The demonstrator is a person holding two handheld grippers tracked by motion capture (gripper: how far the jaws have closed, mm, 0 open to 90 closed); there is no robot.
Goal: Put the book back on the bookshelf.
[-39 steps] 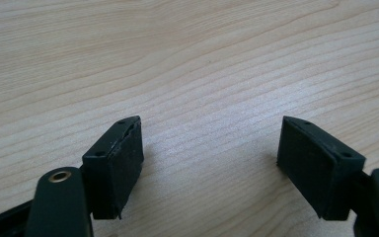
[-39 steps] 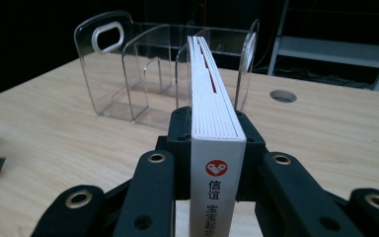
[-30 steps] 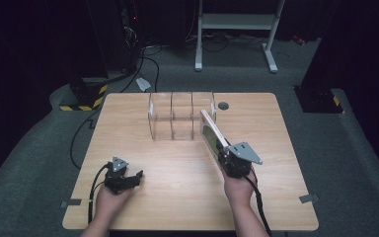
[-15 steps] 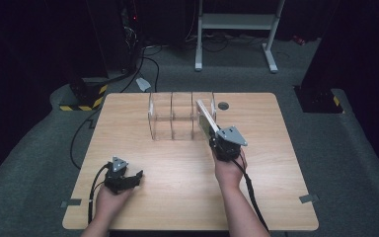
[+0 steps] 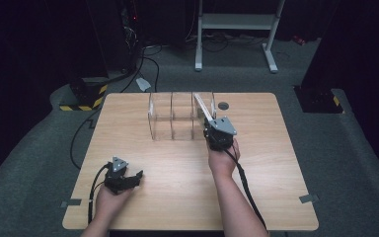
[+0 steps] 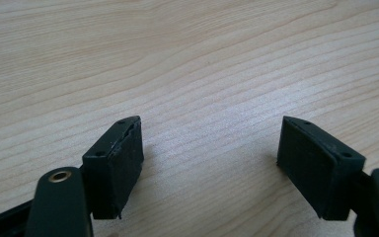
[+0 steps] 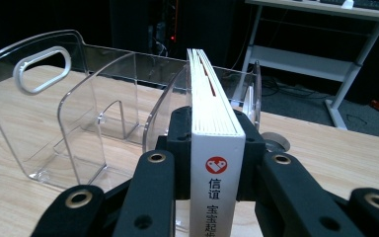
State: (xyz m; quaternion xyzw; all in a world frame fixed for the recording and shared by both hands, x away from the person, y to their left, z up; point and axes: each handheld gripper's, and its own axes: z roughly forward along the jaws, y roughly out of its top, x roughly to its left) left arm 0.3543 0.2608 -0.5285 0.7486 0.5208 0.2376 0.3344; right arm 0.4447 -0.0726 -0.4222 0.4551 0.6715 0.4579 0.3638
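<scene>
Right tongs point(image 7: 216, 163) clamped on thin white book with red logo point(image 7: 215, 148); book's long axis points 12 o'clock toward rightmost slot of clear acrylic three-slot file rack point(image 5: 180, 118), just ahead; left tongs point(image 6: 209, 163) wide, empty, idle on pale wood worktop point(image 5: 177, 173) at 7 o'clock, well apart.

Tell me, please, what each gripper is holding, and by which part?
The right gripper clamps a white book across its covers at the spine end; the left gripper holds nothing.

The white book point(image 7: 216, 148) bears the only readable marks: on its spine, seen end-on in the right gripper view, sits a red round logo with a white heart-like shape, and below that logo run dark Chinese characters, 信谊 then 宝宝起, cut off underneath.
</scene>
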